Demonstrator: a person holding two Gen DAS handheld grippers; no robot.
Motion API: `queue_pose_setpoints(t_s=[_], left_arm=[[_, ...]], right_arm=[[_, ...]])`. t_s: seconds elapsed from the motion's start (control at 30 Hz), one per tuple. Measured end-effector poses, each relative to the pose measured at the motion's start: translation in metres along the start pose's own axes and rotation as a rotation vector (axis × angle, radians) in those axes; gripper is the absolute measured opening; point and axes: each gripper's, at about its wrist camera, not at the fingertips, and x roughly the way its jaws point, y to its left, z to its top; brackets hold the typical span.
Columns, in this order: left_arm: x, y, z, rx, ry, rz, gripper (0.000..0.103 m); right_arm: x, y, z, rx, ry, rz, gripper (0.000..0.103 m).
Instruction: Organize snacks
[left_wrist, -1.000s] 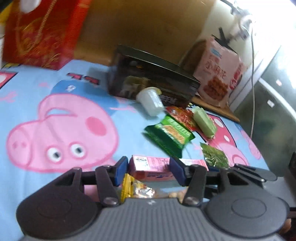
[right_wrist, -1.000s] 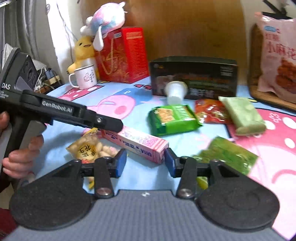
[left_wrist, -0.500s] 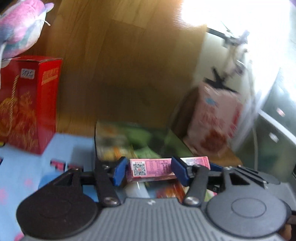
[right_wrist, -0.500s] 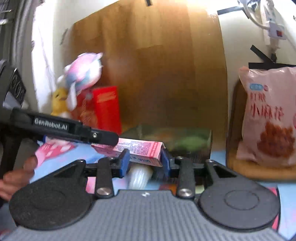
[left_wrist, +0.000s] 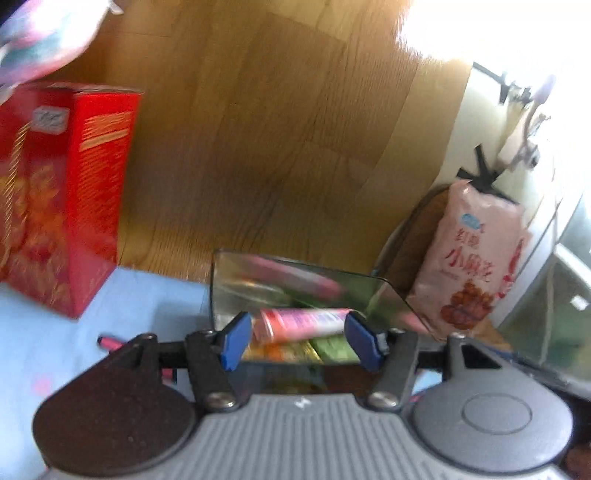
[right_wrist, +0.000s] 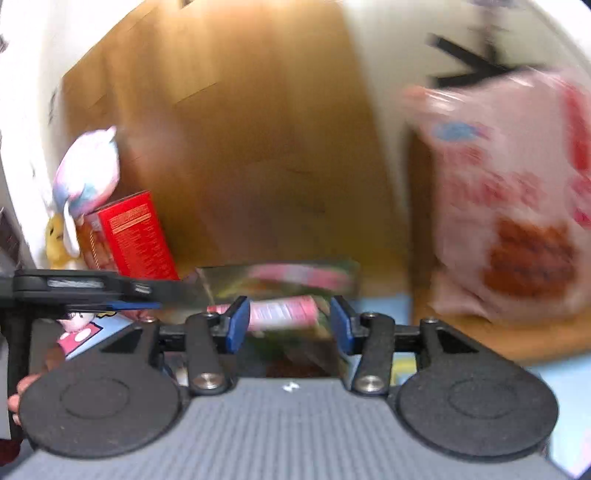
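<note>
A long pink snack box (left_wrist: 301, 325) lies between the blue pads of both grippers, over the open shiny-lined dark box (left_wrist: 236, 284). It also shows in the right wrist view (right_wrist: 282, 314). My left gripper (left_wrist: 299, 341) has its jaws spread about the box's width; a small gap shows at the left pad. My right gripper (right_wrist: 290, 325) stands wider than the box, with a clear gap on its right side. Orange and green packets (left_wrist: 314, 349) lie inside the dark box (right_wrist: 229, 280) under the pink one. The frames are blurred.
A red gift box (left_wrist: 62, 192) stands at the left on the blue cartoon cloth, a plush toy (right_wrist: 86, 177) on top of it. A large pink snack bag (left_wrist: 476, 258) leans at the right on a wooden tray. A wooden board rises behind.
Both grippers lifted the pink box off the cloth and carried it to the dark box. Both pairs of jaws now stand wider, and the pink box sits lower, over the packets.
</note>
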Motion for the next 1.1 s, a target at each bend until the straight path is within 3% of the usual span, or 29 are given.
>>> queue_pose_setpoints(t_s=[0.03, 0.1, 0.13, 0.2, 0.3, 0.33, 0.4, 0.5, 0.57, 0.7, 0.8, 0.97, 1.03, 1.1], left_arm=[[-0.010, -0.002, -0.005, -0.002, -0.021, -0.015, 0.063], [-0.020, -0.002, -0.020, -0.018, 0.009, -0.040, 0.067], [-0.022, -0.002, -0.028, -0.028, 0.036, -0.063, 0.067], [-0.024, -0.005, -0.041, -0.029, 0.076, -0.085, 0.067], [-0.025, -0.010, -0.058, -0.028, 0.123, -0.086, 0.067], [-0.027, -0.009, -0.062, -0.040, 0.133, -0.092, 0.067], [-0.039, -0.003, -0.065, -0.058, 0.137, -0.106, 0.067], [-0.061, 0.005, -0.067, -0.046, 0.120, -0.124, 0.067], [-0.073, 0.011, -0.068, -0.038, 0.121, -0.157, 0.072], [-0.075, 0.008, -0.075, -0.020, 0.154, -0.176, 0.072], [-0.071, 0.004, -0.080, -0.009, 0.184, -0.173, 0.067], [-0.063, -0.006, -0.086, 0.043, 0.222, -0.144, 0.064], [-0.058, -0.011, -0.090, 0.065, 0.252, -0.129, 0.064], [-0.053, -0.014, -0.096, 0.088, 0.299, -0.122, 0.056]], right_arm=[[-0.011, -0.008, -0.007, 0.019, 0.008, -0.003, 0.069], [-0.030, -0.018, -0.028, 0.036, 0.050, -0.017, 0.087], [-0.035, -0.020, -0.038, 0.029, 0.072, -0.027, 0.093], [-0.034, -0.018, -0.052, -0.022, 0.144, -0.048, 0.097], [-0.015, -0.013, -0.067, -0.101, 0.244, -0.089, 0.093], [-0.013, -0.010, -0.067, -0.115, 0.236, -0.079, 0.060], [-0.011, -0.002, -0.061, -0.123, 0.229, -0.038, 0.054], [-0.024, 0.018, -0.052, -0.145, 0.187, 0.067, 0.054], [-0.040, 0.044, -0.054, -0.205, 0.168, 0.192, 0.054], [-0.051, 0.096, -0.078, -0.423, 0.208, 0.325, 0.056], [-0.051, 0.112, -0.098, -0.553, 0.191, 0.238, 0.077], [-0.066, 0.093, -0.102, -0.334, 0.239, 0.187, 0.076], [-0.074, 0.091, -0.110, -0.295, 0.243, 0.186, 0.071], [-0.074, 0.094, -0.116, -0.275, 0.247, 0.175, 0.066]])
